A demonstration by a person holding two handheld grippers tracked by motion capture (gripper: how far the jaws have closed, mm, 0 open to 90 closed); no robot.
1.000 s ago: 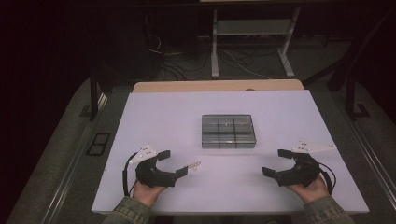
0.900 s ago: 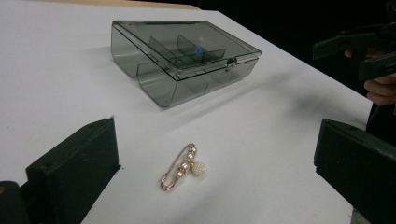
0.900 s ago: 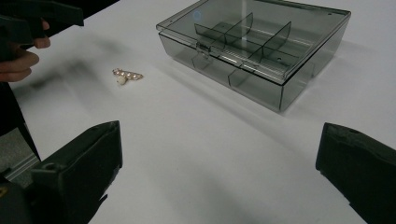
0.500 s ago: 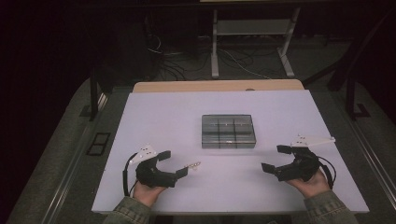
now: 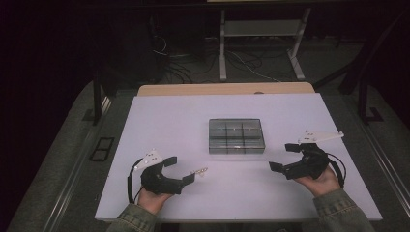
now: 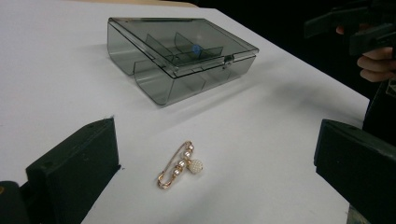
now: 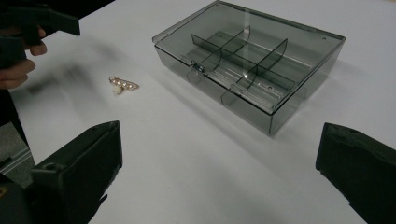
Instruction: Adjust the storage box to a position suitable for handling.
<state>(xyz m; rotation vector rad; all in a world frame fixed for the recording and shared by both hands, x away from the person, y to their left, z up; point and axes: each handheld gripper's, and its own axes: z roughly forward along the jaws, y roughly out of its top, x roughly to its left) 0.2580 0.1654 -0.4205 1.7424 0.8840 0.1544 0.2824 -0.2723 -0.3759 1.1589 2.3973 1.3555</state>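
Note:
A smoky clear plastic box (image 5: 236, 136) with inner dividers sits shut at the middle of the white table (image 5: 169, 121); it shows in the left gripper view (image 6: 180, 56) and the right gripper view (image 7: 250, 58) too. A gold pin with pearls (image 5: 198, 171) lies flat in front of the box, to its left. My left gripper (image 5: 179, 170) is open, its jaws on either side of the pin (image 6: 180, 165) without touching it. My right gripper (image 5: 285, 157) is open and empty, off the box's right front corner; the pin (image 7: 123, 85) lies far to its left.
The white board rests on a wooden tabletop (image 5: 222, 89) whose far edge shows behind it. Beyond stand a metal frame (image 5: 256, 34) and loose cables (image 5: 193, 58) on a dark floor. Bare white surface lies all around the box.
My right gripper has moved a little up and inward toward the box. The left gripper, the pin and the box have stayed where they were.

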